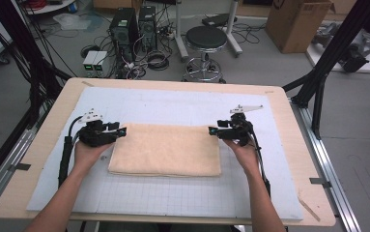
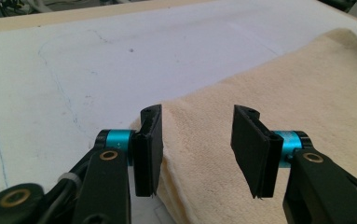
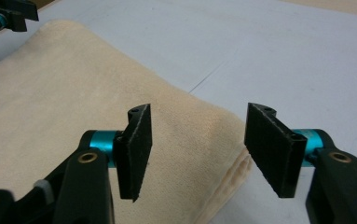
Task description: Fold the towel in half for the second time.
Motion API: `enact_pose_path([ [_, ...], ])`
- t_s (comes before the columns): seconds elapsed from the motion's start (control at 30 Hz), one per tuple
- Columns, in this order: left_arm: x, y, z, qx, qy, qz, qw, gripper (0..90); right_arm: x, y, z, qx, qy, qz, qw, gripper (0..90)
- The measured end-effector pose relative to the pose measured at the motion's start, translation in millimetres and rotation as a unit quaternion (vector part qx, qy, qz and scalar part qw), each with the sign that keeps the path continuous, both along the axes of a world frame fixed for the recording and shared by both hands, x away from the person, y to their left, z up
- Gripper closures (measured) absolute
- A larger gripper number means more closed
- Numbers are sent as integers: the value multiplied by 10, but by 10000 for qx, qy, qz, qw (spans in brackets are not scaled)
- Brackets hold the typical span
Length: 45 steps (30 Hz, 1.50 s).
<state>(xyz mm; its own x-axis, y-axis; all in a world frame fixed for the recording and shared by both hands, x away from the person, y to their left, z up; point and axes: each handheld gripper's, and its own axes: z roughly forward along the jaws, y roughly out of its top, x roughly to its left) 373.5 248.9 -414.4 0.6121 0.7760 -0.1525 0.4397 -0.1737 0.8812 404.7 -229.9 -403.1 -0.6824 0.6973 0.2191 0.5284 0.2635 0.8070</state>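
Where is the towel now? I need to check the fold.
In the high view the towel lies folded mid-table on the white mat, between the left gripper and right gripper.

Right gripper (image 3: 197, 151) jaws apart at lower centre over the corner of the folded cream towel (image 3: 50, 102), pads clear of it; white mat (image 3: 269, 51) upper right.

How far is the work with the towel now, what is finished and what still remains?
Done, it seems: the beige towel lies folded into a neat rectangle, layers stacked, on the white mat. In hand: the left tool and the right tool sit at its two far corners with jaws apart, gripping nothing. Left: perhaps another fold, or drawing the hands away; the pictures cannot settle which.
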Motion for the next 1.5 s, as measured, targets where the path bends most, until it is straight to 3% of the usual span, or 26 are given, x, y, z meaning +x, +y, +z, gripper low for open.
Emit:
enact_pose_path([
  [0.13, -34, 26, 28, -53, 27, -44, 10000, 503, -48, 16, 43, -52, -59, 2, 10000, 341],
  [0.57, -120, -11, 88, 115, -14, -242, 9996, 441, -162, 12, 156, -18, -227, 51, 9997, 232],
  [0.97, -291, 50, 172, 191, -213, -279, 9992, 405, -275, 4, 239, -72, -296, 119, 9995, 203],
  [1.17, -388, 141, 172, 172, -203, -228, 9994, 371, -347, -29, 293, -16, -319, 126, 9994, 184],
  [1.5, -545, 210, 187, 201, -250, -296, 9990, 327, -473, -45, 366, -60, -568, 119, 9983, 156],
])
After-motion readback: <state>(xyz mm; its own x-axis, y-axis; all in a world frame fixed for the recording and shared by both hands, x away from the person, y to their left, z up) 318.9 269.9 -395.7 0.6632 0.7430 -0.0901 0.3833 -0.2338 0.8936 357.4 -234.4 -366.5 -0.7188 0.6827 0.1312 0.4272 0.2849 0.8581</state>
